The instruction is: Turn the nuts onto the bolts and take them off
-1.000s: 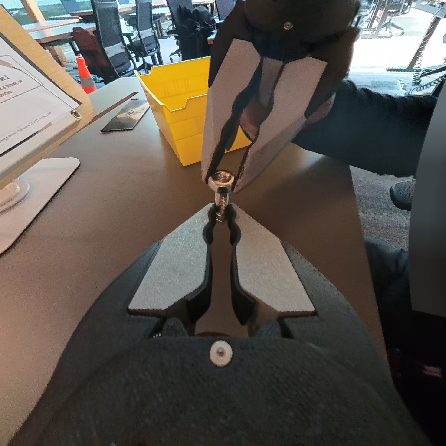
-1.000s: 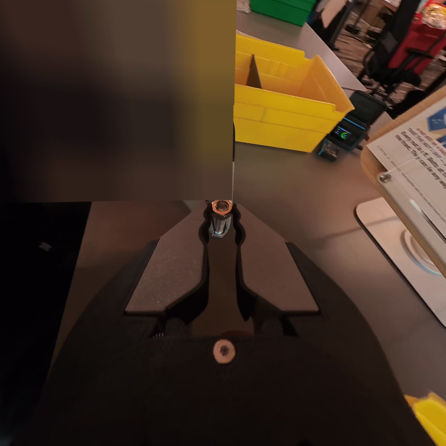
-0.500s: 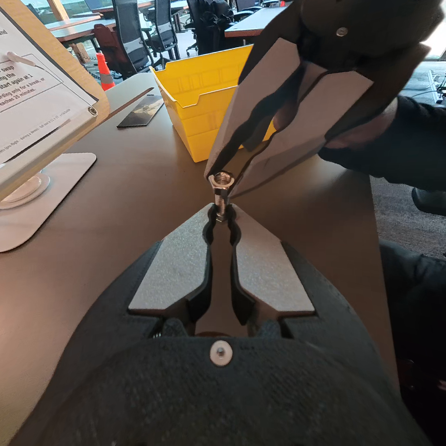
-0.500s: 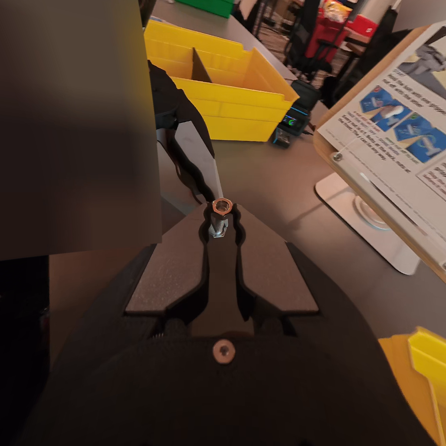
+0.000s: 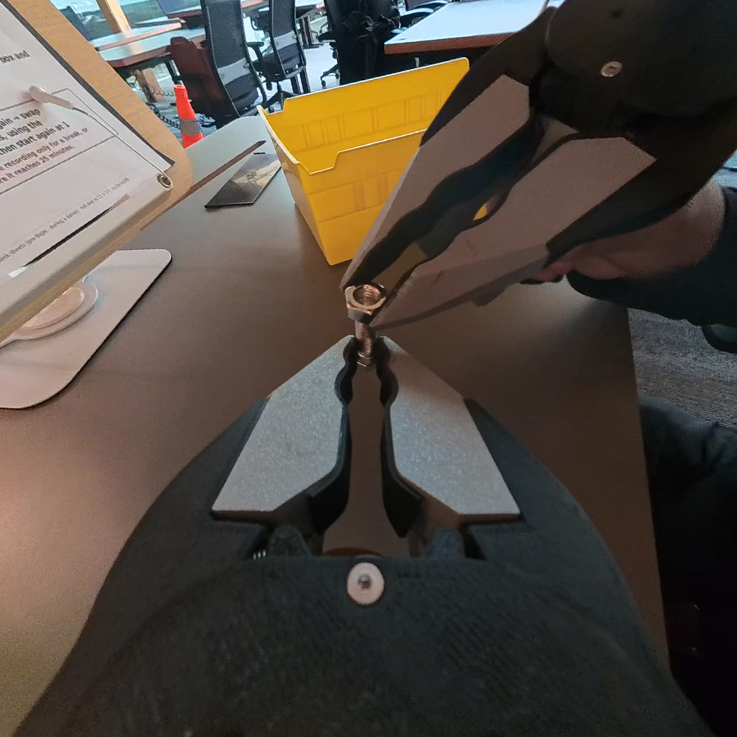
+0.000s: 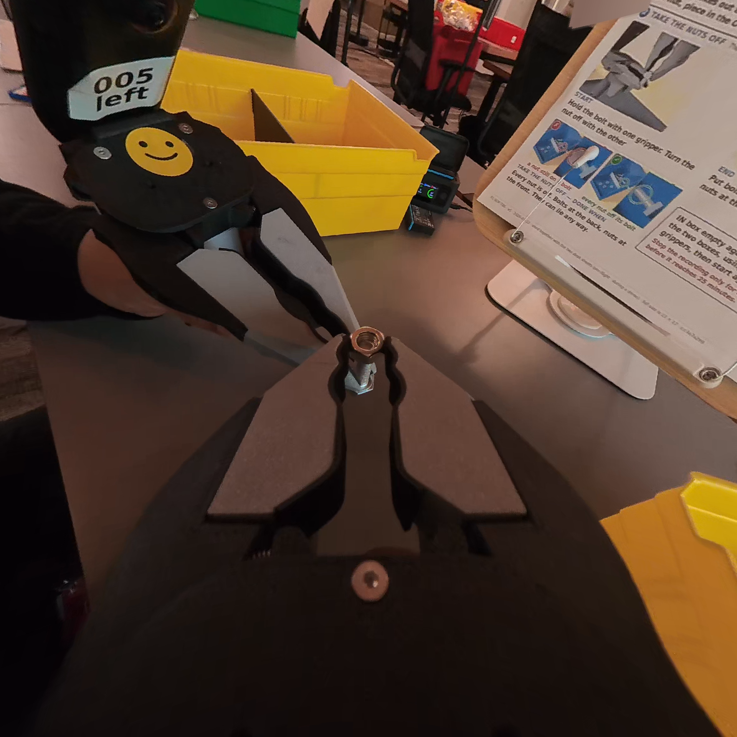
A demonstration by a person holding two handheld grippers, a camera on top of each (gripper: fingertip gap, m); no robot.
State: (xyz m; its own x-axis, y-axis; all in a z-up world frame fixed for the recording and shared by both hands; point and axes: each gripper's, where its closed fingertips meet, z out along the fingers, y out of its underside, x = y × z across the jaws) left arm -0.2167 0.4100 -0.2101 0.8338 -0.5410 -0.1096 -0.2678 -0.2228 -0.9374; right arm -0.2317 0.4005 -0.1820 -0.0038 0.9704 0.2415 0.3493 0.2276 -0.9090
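Note:
A steel bolt [image 5: 365, 343] stands upright over the brown table [image 5: 199, 359]. My left gripper [image 5: 365, 350] is shut on its lower end. A hex nut [image 5: 365, 300] sits on top of the threaded shaft. My right gripper [image 5: 365, 305] reaches in from the upper right and is shut on the nut. In the right wrist view my right gripper [image 6: 367, 343] pinches the nut [image 6: 367, 342], with the bolt [image 6: 361, 377] below it between the fingers. The left gripper's fingers [image 6: 297, 259] come in from the upper left, and their tips are hidden behind my right gripper.
A yellow bin [image 5: 359, 167] stands behind the bolt. A divided yellow bin [image 6: 339, 187] and a second yellow bin [image 6: 686, 558] show in the right wrist view. An instruction sheet on a stand [image 5: 60, 167] is at the left. A small black device [image 6: 434, 199] and a black card [image 5: 247, 179] lie on the table.
My right gripper has swung from straight above the nut round to the upper right, still shut on it. My left gripper has kept its hold on the bolt.

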